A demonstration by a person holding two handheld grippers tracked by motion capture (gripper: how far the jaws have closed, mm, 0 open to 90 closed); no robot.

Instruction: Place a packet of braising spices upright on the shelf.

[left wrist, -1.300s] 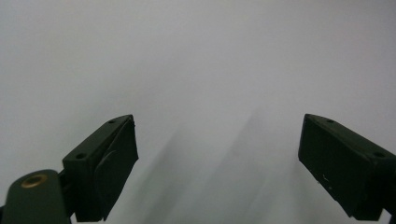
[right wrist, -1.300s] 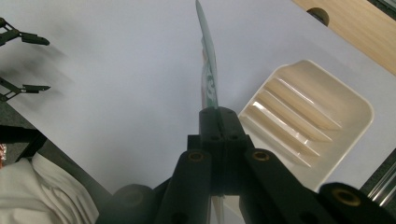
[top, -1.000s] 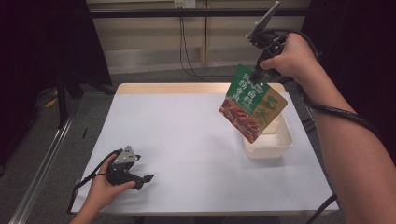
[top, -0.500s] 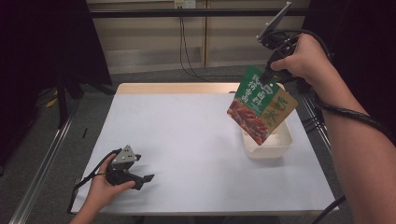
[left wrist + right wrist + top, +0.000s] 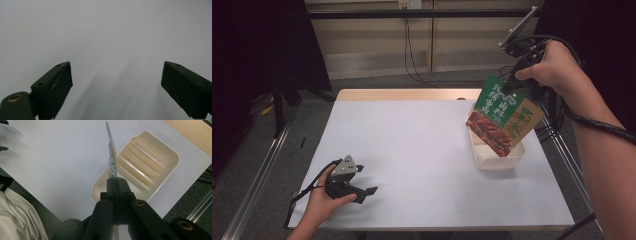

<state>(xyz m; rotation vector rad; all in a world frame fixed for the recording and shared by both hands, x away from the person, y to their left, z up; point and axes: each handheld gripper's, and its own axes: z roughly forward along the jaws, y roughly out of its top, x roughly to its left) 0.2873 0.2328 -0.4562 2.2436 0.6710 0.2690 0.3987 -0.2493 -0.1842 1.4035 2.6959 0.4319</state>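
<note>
My right gripper (image 5: 515,84) has lifted the flat glossy packet (image 5: 503,114), clamped edge-on, higher above the ribbed cream tray (image 5: 160,155). My left gripper (image 5: 368,192) rests parted on the matte white table (image 5: 412,145).

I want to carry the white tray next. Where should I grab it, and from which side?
Probably by the rim of the white tray, at a long edge, coming straight down from above. It lies flat on the table with a thin raised wall jaws can straddle. Its ridged floor gives no hold. The left gripper is open and free; the right gripper holds the snack packet.

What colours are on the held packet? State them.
Green top, orange corner, reddish food picture on the packet; best in the high view.
</note>
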